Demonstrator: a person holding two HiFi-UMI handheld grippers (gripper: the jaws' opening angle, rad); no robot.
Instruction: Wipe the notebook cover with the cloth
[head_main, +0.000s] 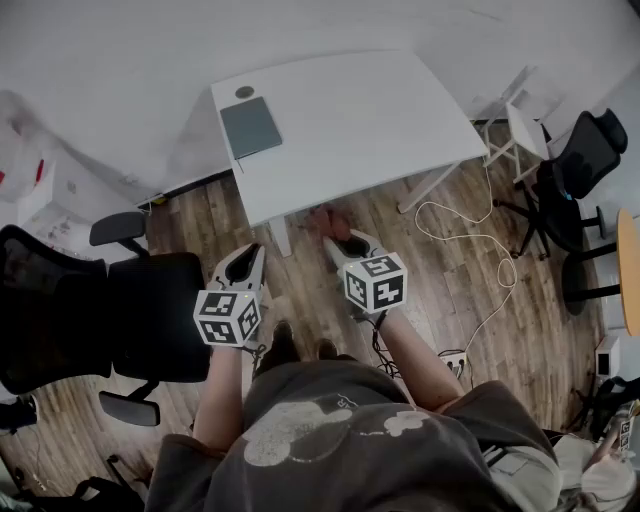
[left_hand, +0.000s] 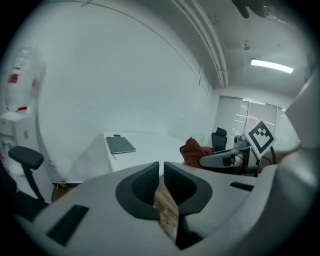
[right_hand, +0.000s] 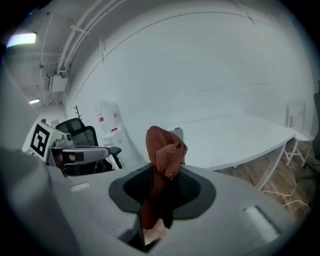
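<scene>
A dark grey-green notebook (head_main: 251, 126) lies flat near the far left corner of the white table (head_main: 350, 125); it shows small in the left gripper view as the notebook (left_hand: 120, 145). My right gripper (head_main: 333, 236) is shut on a reddish-brown cloth (right_hand: 163, 155), whose bunched end sticks out past the jaws; the cloth (head_main: 326, 219) hangs over the floor just short of the table's near edge. My left gripper (head_main: 251, 257) is shut with nothing in it, held beside the right one, well short of the notebook.
A small round dark object (head_main: 245, 92) sits on the table behind the notebook. A black office chair (head_main: 90, 310) stands at my left, another chair (head_main: 580, 165) at the right. A white cable (head_main: 480, 245) trails on the wooden floor to a power strip (head_main: 452, 362).
</scene>
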